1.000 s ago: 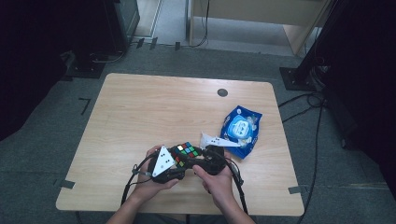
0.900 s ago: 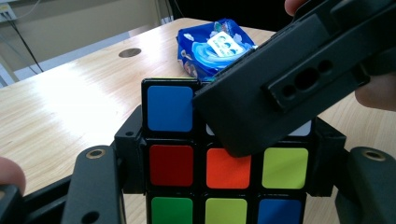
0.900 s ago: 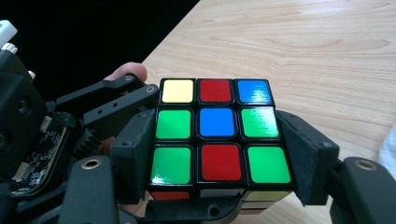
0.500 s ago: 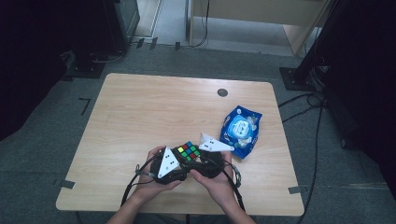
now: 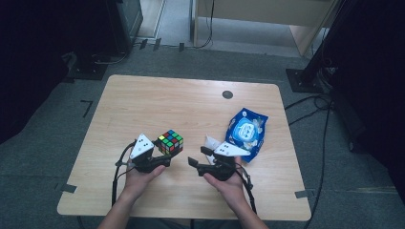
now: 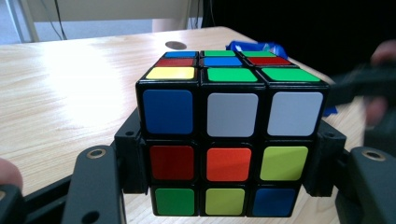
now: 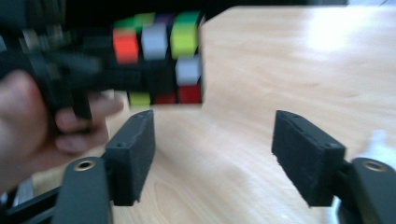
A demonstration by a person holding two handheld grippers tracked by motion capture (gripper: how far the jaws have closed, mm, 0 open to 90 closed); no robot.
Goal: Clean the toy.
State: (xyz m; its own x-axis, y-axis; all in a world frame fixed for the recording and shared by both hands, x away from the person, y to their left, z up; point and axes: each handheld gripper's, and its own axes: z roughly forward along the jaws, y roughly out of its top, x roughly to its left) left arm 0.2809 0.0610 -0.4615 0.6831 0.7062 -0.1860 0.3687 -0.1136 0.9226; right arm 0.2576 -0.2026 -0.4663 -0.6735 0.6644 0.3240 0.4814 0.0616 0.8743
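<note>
We find the puzzle cube (image 6: 231, 140) rigid, light and glossy, pinched low on opposite faces by the left gripper (image 5: 162, 160); right gripper (image 7: 224, 158) jaws spread, empty.

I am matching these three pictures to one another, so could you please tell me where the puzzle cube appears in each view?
High view: the puzzle cube sits left of centre, near the table's front, at the left gripper.
Left gripper view: cube in the centre, clamped between both jaws.
Right gripper view: cube upper left, blurred, beyond the open right gripper.
Shared landmark: the wooden tabletop under the cube.
</note>
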